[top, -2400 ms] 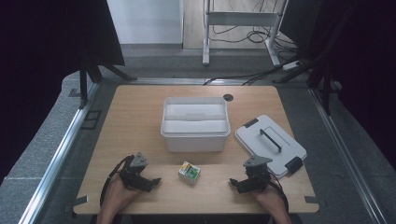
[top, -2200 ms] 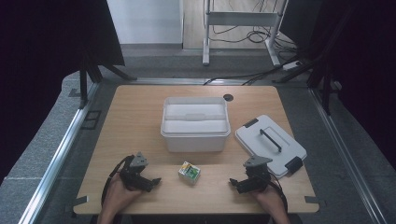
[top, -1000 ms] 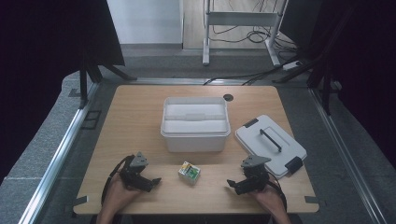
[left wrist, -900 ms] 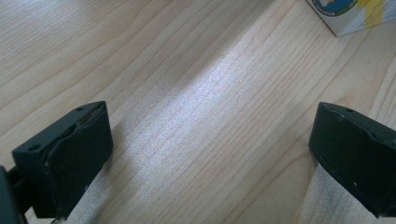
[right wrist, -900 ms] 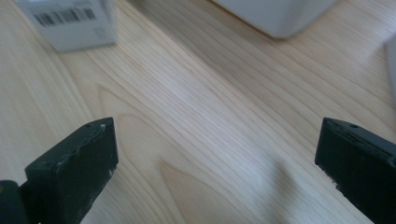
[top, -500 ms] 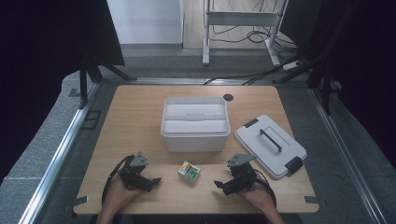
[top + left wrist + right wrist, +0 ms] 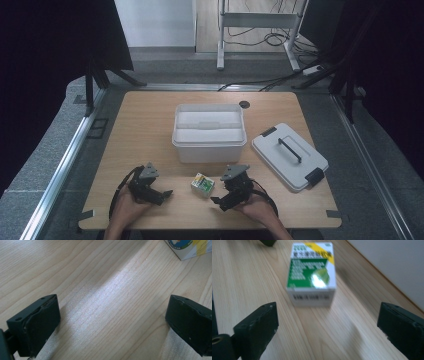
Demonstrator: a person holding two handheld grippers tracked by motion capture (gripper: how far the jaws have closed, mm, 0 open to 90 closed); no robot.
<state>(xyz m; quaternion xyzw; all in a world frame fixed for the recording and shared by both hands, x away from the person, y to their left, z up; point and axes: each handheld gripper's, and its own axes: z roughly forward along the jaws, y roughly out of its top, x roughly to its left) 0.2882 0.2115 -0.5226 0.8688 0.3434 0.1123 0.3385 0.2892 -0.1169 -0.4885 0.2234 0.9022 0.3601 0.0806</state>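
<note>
Dark curtains and a grey floor ring a pale wooden desk [image 7: 150,130]. From the high view, a white open bin [image 7: 209,131] stands at the desk's middle, and its lid [image 7: 290,155] lies flat to the right, apart from it. A small green-and-white box [image 7: 202,184] sits near the front edge, between the two hands. The right gripper [image 7: 225,197] is just beside the box and angled toward it; the left gripper [image 7: 159,192] rests farther off, so the right hand is the nearer one.

Seen from the left gripper view, the left gripper's jaws stand wide apart over bare wood, holding nothing, with only a corner of the box [image 7: 190,248] at the upper right.

Seen from the right gripper view, the right gripper's jaws are also spread wide and empty. The box [image 7: 312,275] lies straight ahead, centred between them but beyond their tips, its barcode end facing the camera and its long axis running away from the gripper. A forward reach would likely bring the jaws along its two long sides.
</note>
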